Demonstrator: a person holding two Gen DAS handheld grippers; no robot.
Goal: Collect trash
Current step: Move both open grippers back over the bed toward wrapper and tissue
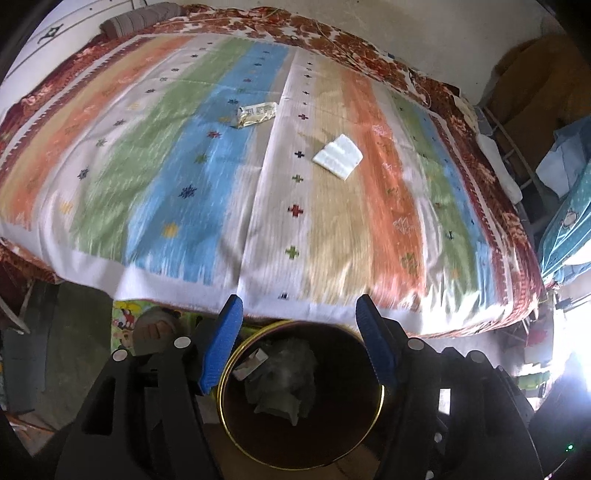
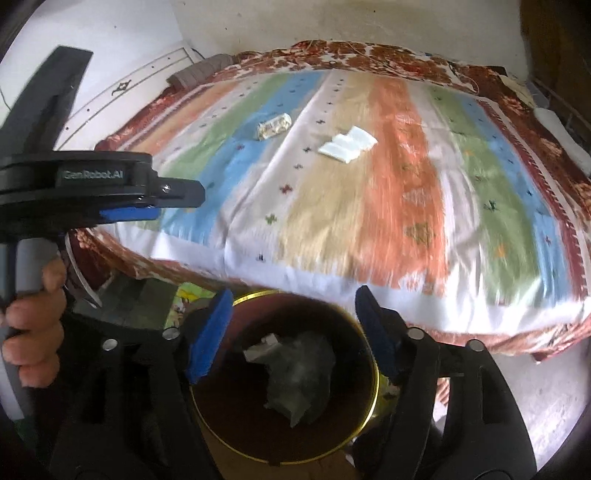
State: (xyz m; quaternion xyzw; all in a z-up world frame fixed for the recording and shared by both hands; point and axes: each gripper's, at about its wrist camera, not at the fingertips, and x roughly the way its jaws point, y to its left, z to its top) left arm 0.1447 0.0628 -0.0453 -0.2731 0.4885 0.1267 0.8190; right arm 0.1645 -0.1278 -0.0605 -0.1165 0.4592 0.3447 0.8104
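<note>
A dark round bin with a gold rim [image 1: 221, 398] [image 2: 373, 391] stands on the floor before the bed, holding crumpled grey trash [image 1: 284, 384] [image 2: 299, 373]. On the striped bedspread lie a yellowish wrapper [image 1: 257, 113] [image 2: 273, 126] and a white folded paper [image 1: 338, 156] [image 2: 347, 146]. My left gripper [image 1: 297, 306] is open and empty above the bin. My right gripper [image 2: 293, 299] is open and empty above the bin too. The left gripper's body also shows in the right wrist view [image 2: 92, 177], held by a hand.
The bed with the striped spread [image 1: 280, 206] [image 2: 369, 206] fills the view, against a pale wall. A brown rolled pillow [image 1: 140, 18] lies at its far left corner. Cloth and furniture [image 1: 565, 177] crowd the right side. A cartoon-print mat [image 1: 125, 321] lies on the floor.
</note>
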